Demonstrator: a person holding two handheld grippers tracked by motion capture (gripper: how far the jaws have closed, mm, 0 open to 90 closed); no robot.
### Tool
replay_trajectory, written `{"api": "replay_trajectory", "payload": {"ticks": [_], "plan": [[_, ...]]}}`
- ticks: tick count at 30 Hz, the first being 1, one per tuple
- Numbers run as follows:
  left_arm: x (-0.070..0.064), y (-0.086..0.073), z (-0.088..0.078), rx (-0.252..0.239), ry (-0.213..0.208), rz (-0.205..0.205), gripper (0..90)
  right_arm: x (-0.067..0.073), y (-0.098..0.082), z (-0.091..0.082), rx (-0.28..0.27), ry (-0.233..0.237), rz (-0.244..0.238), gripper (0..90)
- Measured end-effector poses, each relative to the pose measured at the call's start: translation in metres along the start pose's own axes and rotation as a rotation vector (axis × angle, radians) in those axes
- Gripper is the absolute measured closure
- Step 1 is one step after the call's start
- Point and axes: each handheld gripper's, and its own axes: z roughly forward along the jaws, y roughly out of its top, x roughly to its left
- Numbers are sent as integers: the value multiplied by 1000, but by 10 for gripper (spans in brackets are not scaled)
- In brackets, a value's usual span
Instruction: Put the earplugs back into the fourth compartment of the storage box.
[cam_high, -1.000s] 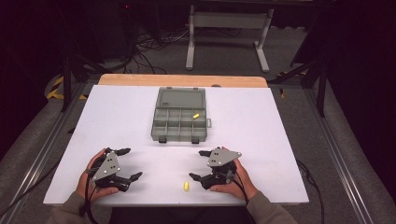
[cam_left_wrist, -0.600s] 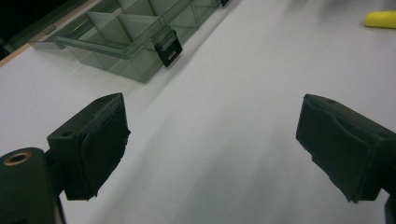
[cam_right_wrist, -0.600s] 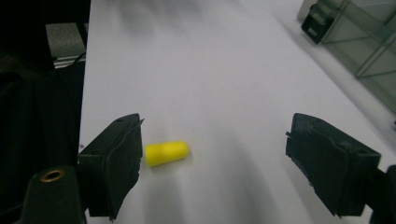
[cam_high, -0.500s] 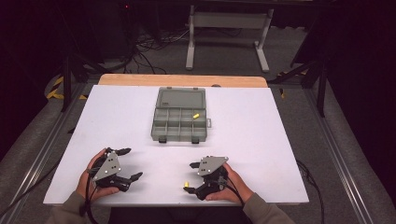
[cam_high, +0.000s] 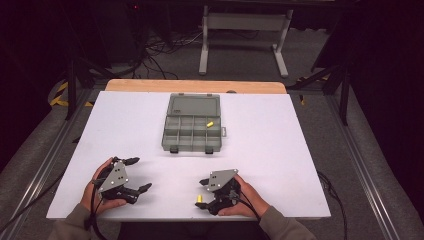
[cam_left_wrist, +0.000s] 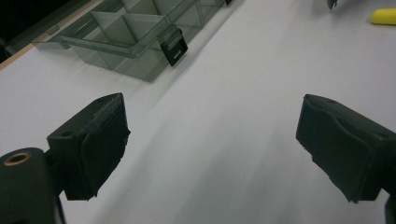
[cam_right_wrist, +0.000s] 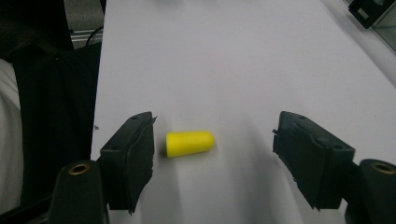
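- Right gripper (cam_right_wrist: 212, 158): jaws spread, and they have just been closing. The yellow foam plug (cam_right_wrist: 190, 143) lies on its side between them. It sits just beside one jaw and well apart from the other; neither pad presses on it.
- In the high view the right gripper (cam_high: 204, 194) rests low at the near edge of the white counter (cam_high: 280, 150), with the yellow foam plug (cam_high: 199, 199) at its jaw tips.
- Left gripper (cam_left_wrist: 212, 154): jaws spread wide over bare counter, holding nothing and touching nothing. In the high view the left gripper (cam_high: 136, 174) sits near the counter's front left, well apart from the right one.
- Grey compartment box (cam_high: 192, 126): stands open toward the back middle of the counter, lid laid flat behind it. A second yellow plug (cam_high: 210, 123) lies in one of its rear compartments, toward the right.
- The stretch of counter between the grippers and the box carries no object.
- Left gripper view: shows the box's black latch (cam_left_wrist: 173, 44) and translucent dividers close up, plus the yellow plug (cam_left_wrist: 384, 16) at the upper right edge.
- Right gripper view: shows the gap on each side of the plug, which the high view is too small to resolve.
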Motion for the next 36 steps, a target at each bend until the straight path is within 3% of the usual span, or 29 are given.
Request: {"api": "replay_trajectory", "payload": {"ticks": [5, 8, 16, 17, 36], "plan": [[1, -1, 1, 1, 0, -4, 100, -2, 1, 2, 12, 32, 19, 395], [0, 0, 0, 3, 4, 2, 100, -3, 1, 1, 12, 29, 28, 447], [0, 0, 0, 5, 4, 3, 100, 0, 1, 1, 5, 41, 12, 616], [0, 0, 0, 4, 5, 1, 100, 0, 2, 1, 5, 42, 5, 671], [0, 0, -1, 2, 3, 1, 101, 4, 5, -4, -16, 19, -26, 721]]}}
